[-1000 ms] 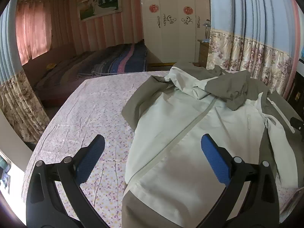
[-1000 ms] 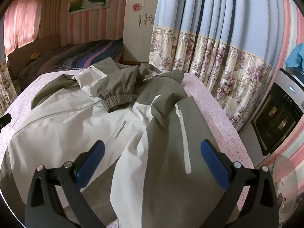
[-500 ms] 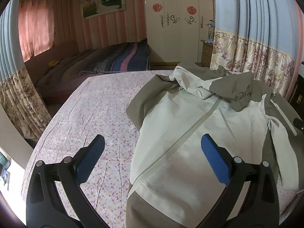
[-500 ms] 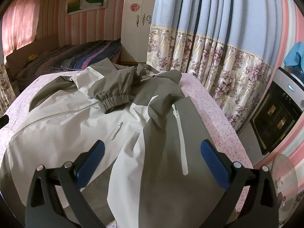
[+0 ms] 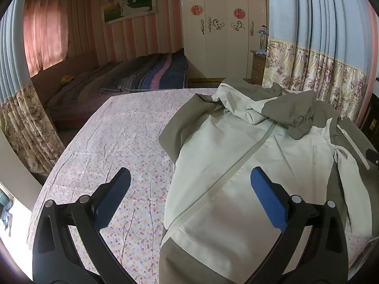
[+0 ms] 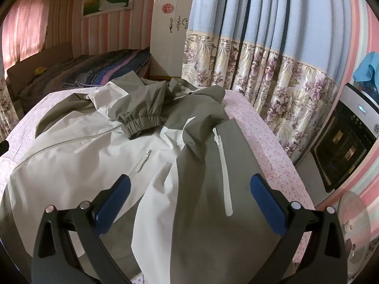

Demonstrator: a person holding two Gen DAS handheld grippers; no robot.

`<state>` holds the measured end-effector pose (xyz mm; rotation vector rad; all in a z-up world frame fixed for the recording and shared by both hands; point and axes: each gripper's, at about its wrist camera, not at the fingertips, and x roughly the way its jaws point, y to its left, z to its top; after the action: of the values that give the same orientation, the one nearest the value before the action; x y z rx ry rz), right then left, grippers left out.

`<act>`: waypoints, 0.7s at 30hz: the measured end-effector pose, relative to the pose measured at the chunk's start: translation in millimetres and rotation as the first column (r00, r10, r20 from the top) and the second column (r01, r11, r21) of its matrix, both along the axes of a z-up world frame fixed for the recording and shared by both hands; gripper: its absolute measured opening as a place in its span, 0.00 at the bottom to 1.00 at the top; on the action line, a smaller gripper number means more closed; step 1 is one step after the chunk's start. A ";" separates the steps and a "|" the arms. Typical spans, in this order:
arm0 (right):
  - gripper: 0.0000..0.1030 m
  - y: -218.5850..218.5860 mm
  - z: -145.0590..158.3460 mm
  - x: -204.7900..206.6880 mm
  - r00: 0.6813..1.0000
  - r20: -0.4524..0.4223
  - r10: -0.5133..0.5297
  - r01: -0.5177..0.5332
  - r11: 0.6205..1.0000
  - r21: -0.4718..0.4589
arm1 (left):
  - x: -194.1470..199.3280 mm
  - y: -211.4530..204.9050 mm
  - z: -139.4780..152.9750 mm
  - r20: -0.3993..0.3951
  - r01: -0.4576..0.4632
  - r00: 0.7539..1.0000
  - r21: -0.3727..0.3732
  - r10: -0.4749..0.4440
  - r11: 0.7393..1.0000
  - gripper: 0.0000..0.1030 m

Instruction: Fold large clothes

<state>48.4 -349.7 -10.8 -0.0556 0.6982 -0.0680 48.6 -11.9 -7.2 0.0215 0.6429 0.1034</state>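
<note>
A large white and grey-brown jacket lies spread, front up and zipped, on a table with a pink flowered cloth. One sleeve with an elastic cuff is folded across its chest. The right side panel with a white zip is turned over the body. My left gripper hovers open above the jacket's left hem edge, holding nothing. My right gripper hovers open above the folded right panel, also with nothing between its fingers.
A bed with a dark striped cover stands beyond the table, a white wardrobe behind it. Blue flowered curtains hang on the right. An oven-like appliance and a fan stand at right. The left half of the cloth is bare.
Both grippers have drawn back and up a little, so the jacket looks slightly further away. Both stay open and the jacket has not moved.
</note>
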 end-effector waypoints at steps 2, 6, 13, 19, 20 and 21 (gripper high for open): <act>0.98 -0.6 0.0 0.0 1.000 0.001 -0.001 0.001 1.000 0.002 | -0.3 0.1 0.2 0.001 0.002 1.000 -0.002 -0.002 1.000 0.97; 0.98 0.0 0.0 0.1 1.000 0.001 0.000 0.000 1.000 -0.002 | -0.6 0.4 0.3 0.001 0.001 1.000 -0.003 -0.001 1.000 0.97; 0.98 -7.3 3.4 -1.3 1.000 0.007 -0.008 0.008 1.000 -0.003 | -0.2 0.1 1.0 0.000 -0.001 1.000 -0.006 0.001 1.000 0.97; 0.98 -7.1 4.0 -1.6 1.000 0.008 -0.008 0.008 1.000 -0.003 | -0.7 -0.3 0.9 0.003 0.001 1.000 -0.008 -0.001 1.000 0.97; 0.98 -7.0 4.1 -1.5 1.000 0.009 -0.007 0.007 1.000 -0.004 | -1.0 -0.4 0.8 0.002 0.001 1.000 -0.007 -0.001 1.000 0.97; 0.98 -6.9 4.1 -1.5 1.000 0.008 -0.007 0.007 1.000 -0.007 | -1.5 -0.4 0.8 0.003 0.001 1.000 -0.005 -0.001 1.000 0.97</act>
<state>46.9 -356.6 -6.7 -0.0597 0.6904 -0.0772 47.1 -12.3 -6.4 0.0166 0.6404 0.1010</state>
